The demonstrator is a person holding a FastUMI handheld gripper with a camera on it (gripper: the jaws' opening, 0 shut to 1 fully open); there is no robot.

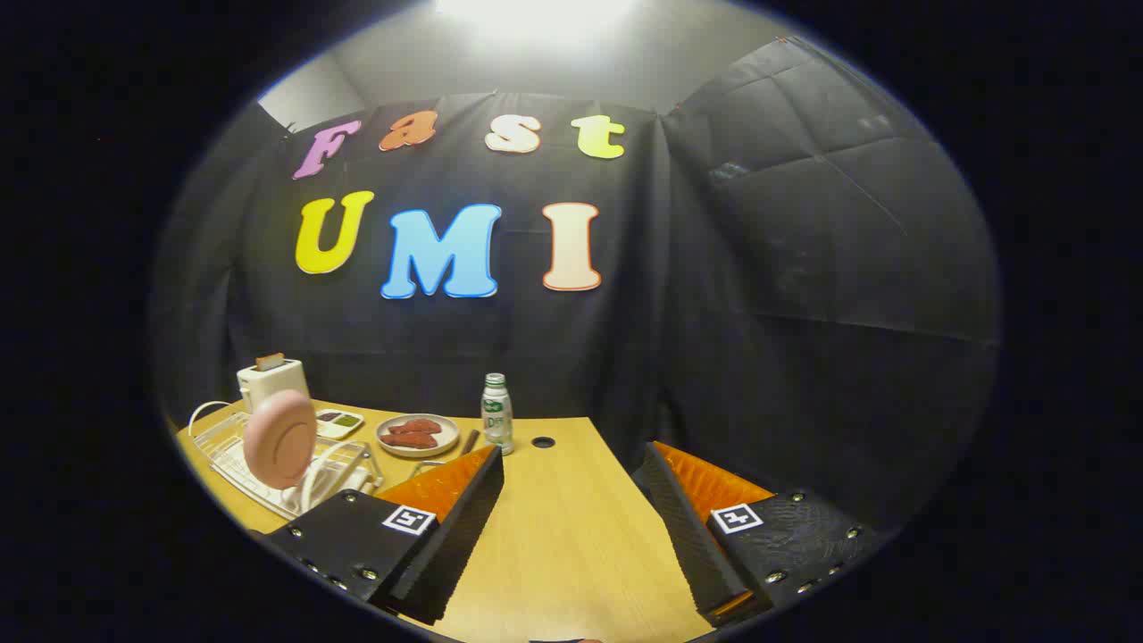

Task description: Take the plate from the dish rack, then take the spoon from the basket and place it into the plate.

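While its fingers stand spread wide with nothing between them, the gripper [571, 527] hangs above the bare table [563, 527], apparently ready to approach. Beyond the left finger, the pink plate [280, 438] stands on edge in the dish rack [234, 460], slotted upright, easy to pinch by its rim.

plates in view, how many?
2. Pink plate upright in the dish rack; grey plate of food beside the bottle. Fingers open, holding nothing. Others may be hidden.
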